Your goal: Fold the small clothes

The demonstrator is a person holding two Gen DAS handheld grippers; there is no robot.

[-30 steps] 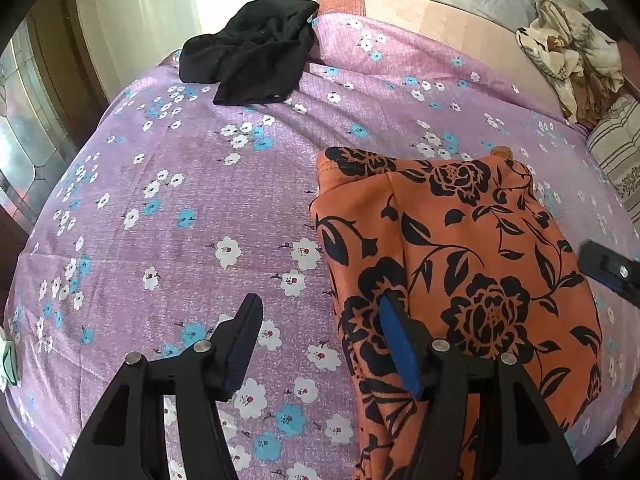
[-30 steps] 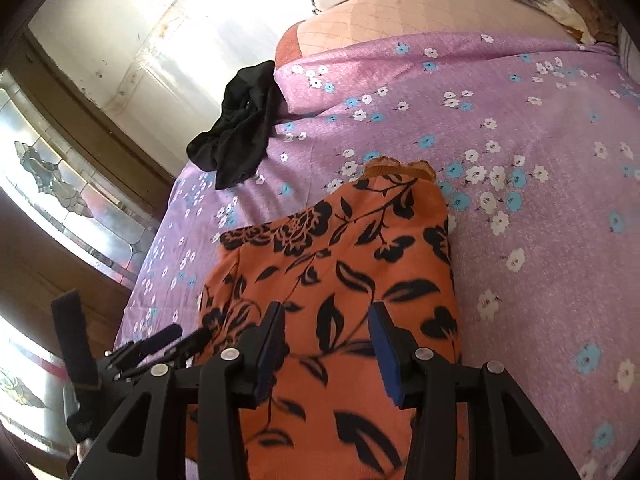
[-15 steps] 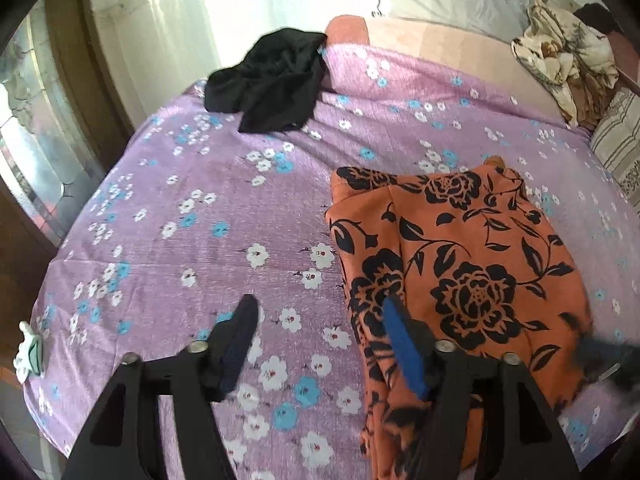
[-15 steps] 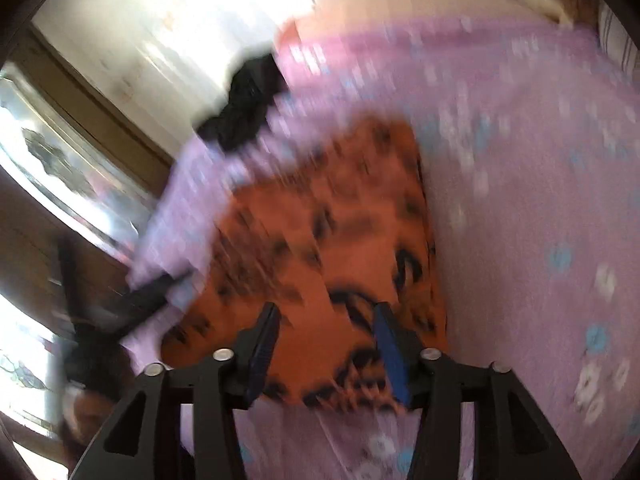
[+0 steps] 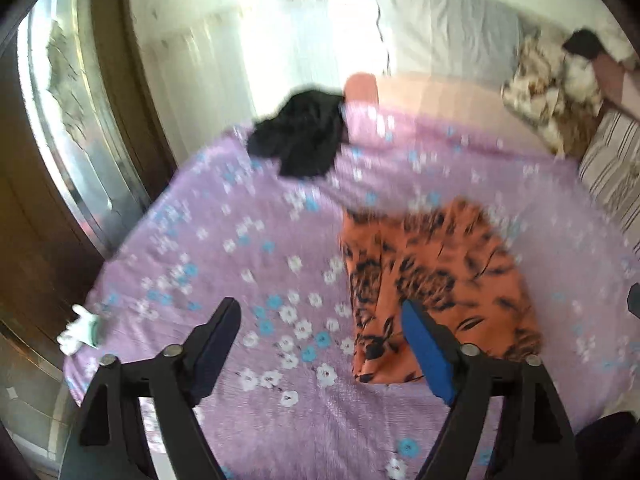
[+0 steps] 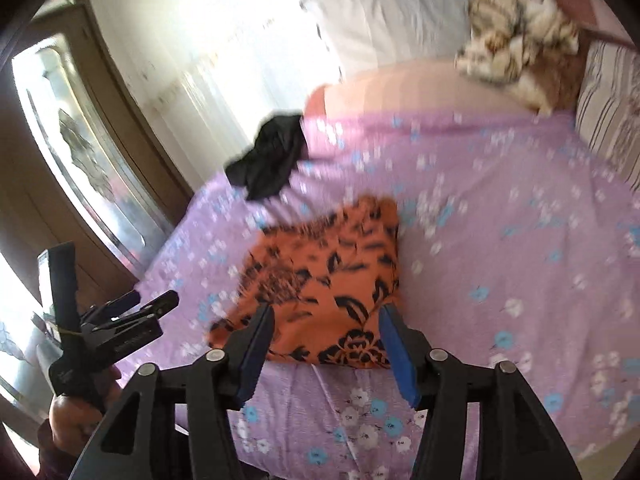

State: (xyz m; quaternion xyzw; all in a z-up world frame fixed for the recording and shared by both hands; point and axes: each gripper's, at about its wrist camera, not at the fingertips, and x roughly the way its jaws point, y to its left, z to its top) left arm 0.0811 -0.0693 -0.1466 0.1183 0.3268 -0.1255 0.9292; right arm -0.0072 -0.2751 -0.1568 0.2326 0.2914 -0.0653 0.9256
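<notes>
Your left gripper (image 5: 320, 336) is wide open, nothing between the fingers, hanging above the purple floral bedsheet (image 5: 240, 248) with the orange floral garment (image 5: 440, 280) just off its right finger. Your right gripper (image 6: 326, 340) is also wide open and empty, held above the near edge of the same orange garment (image 6: 328, 280), not touching it. Garment lies folded into a compact rectangle on the sheet, roughly mid-bed, flat, near edge facing you. Black garment (image 5: 304, 136) sits crumpled at the far left corner of the sheet, well apart from the orange one; also visible from the right wrist (image 6: 272, 156). Right wrist view catches your left gripper (image 6: 120, 320) off the bed's left edge, fingers pointing toward the sheet. Patterned beige blanket (image 6: 516, 52) bunched at the far right by a striped pillow (image 6: 608, 112). Both views are motion-blurred, so fabric edges and fold lines are hard to read.
</notes>
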